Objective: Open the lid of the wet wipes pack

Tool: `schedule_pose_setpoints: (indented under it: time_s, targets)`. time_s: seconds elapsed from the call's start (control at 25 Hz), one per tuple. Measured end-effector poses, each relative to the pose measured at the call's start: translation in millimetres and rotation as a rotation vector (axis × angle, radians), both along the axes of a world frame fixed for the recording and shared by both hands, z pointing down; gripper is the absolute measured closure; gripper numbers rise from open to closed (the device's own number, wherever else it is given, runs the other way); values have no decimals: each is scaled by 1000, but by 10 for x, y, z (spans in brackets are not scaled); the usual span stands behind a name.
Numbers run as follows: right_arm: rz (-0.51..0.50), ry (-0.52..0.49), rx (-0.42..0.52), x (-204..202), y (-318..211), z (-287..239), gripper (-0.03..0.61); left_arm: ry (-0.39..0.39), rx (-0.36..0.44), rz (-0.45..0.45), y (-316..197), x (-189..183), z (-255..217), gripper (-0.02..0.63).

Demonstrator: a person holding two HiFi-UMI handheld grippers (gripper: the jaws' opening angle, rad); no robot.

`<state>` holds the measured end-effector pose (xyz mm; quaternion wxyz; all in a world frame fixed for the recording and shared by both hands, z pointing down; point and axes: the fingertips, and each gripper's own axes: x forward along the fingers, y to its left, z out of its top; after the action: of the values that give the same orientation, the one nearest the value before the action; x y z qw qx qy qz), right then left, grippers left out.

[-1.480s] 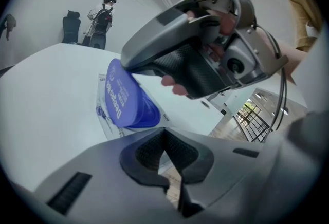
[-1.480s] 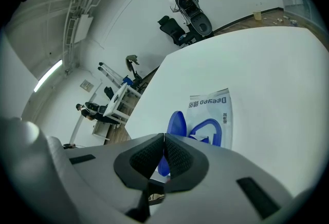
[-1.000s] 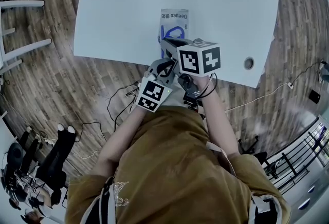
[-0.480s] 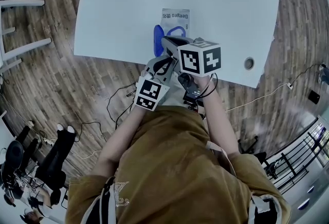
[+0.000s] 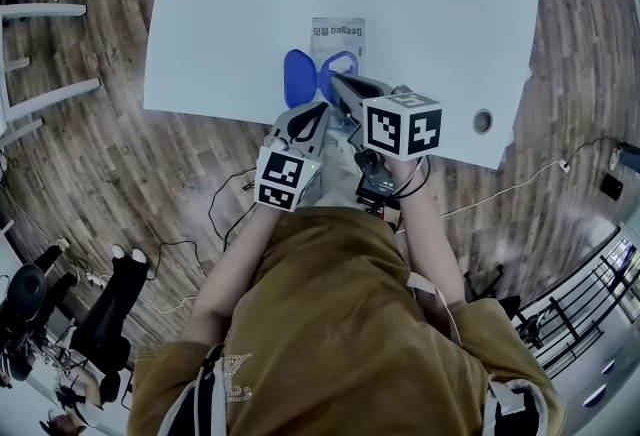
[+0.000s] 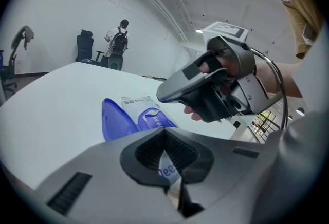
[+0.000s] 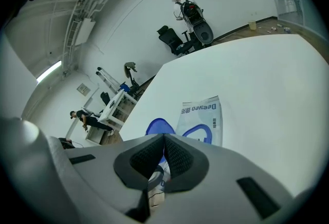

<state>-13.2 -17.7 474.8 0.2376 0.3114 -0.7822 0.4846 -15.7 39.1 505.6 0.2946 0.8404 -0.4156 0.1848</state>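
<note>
I read the left claw [image 6: 164,131] as closed, tips touching. Pack print shows through the slot behind the tips, and I cannot tell whether any film is pinched. The right claw [image 7: 164,137] is also closed tip to tip, just right of the left claw. The pack [image 5: 338,36] lies flat on the tabletop [image 5: 230,4], running away from both tips. Its blue lid [image 5: 297,76] is flipped open, left of the right claw and ahead of the left claw.
</note>
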Motion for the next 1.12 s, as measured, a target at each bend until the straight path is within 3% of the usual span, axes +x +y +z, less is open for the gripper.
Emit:
schedule_pose_setpoints:
  time_s: [0.68, 1.12]
  targets:
    - [84, 46, 68, 269, -8, 52, 568, -17, 1, -163, -186, -448, 59, 612]
    - [139, 75, 133, 467, -3, 32, 568, -35, -21, -191, -186, -496, 180, 612]
